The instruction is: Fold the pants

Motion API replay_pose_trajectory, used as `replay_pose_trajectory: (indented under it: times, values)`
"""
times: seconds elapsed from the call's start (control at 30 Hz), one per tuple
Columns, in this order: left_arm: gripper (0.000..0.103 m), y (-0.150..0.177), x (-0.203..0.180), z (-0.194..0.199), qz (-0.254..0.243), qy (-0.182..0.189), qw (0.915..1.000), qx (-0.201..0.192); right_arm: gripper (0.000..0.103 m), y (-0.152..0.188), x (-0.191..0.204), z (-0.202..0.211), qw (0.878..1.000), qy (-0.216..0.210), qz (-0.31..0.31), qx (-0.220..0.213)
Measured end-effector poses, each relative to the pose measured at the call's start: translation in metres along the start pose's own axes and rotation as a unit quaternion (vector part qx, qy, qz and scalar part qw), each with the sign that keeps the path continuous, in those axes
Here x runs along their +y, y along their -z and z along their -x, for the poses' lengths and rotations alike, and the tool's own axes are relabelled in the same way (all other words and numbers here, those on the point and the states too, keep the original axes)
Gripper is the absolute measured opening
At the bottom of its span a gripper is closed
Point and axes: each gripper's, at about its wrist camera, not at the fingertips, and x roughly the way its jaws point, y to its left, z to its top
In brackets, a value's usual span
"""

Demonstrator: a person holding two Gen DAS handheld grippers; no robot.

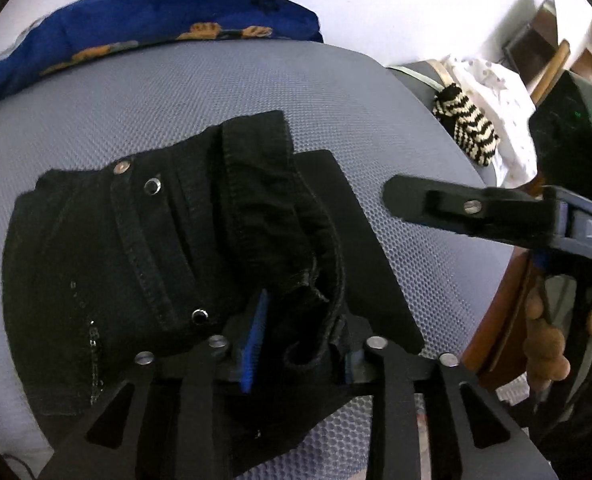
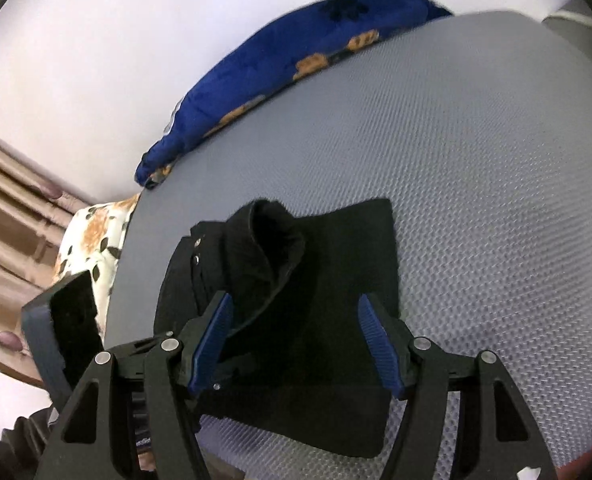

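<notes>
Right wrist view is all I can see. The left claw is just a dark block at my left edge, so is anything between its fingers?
Observer: Yes, a rolled hem of the black pants sits between the left claw's fingers. I can't tell whether it's pinched.
Operator: Anything off the mat to the right?
Observer: A black-and-cream striped knit lies there, against a white spotted cloth, just past the grey mat.
Operator: What's behind my own claw?
Observer: The hand holding the right claw is out beyond the mat's right edge.
</notes>
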Motion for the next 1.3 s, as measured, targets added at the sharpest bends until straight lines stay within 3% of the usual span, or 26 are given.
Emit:
replay_pose_trajectory:
  times: [0.17,0.23,0.33,0.57,0.67,0.77,0.97,1.1,1.3]
  values:
    - [0.066,0.006,-0.018,0.025,-0.036,0.028,0.9988,-0.017,0.064,0.000,-0.007,-0.012,0.999,-0.040,-0.016,0.026]
    - [0.071,0.011,-0.014,0.040,-0.044,0.028,0.9982,-0.030,0.064,-0.001,-0.012,-0.018,0.997,-0.057,-0.025,0.040]
    - [0.072,0.015,0.007,0.059,-0.026,0.006,0.9985,-0.048,0.063,-0.002,-0.018,-0.029,0.996,-0.066,-0.028,0.058]
    - [0.072,0.020,0.086,0.083,0.086,-0.055,0.9911,-0.086,0.052,-0.004,-0.024,-0.055,0.992,-0.087,-0.029,0.081]
    - [0.072,0.027,0.111,0.086,0.124,-0.070,0.9861,-0.086,0.050,-0.006,-0.030,-0.066,0.992,-0.087,-0.031,0.090]
    - [0.072,0.034,0.130,0.083,0.151,-0.079,0.9822,-0.080,0.048,-0.007,-0.032,-0.076,0.988,-0.117,-0.043,0.089]
    - [0.072,0.041,0.141,0.064,0.175,-0.089,0.9790,-0.056,0.045,-0.010,-0.016,-0.095,0.983,-0.153,-0.025,0.098]
    - [0.072,0.041,0.139,0.061,0.167,-0.104,0.9790,-0.053,0.029,-0.011,-0.014,-0.098,0.983,-0.147,-0.017,0.106]
    - [0.072,0.039,0.134,0.055,0.155,-0.127,0.9785,-0.046,0.024,-0.009,-0.011,-0.104,0.987,-0.127,-0.007,0.098]
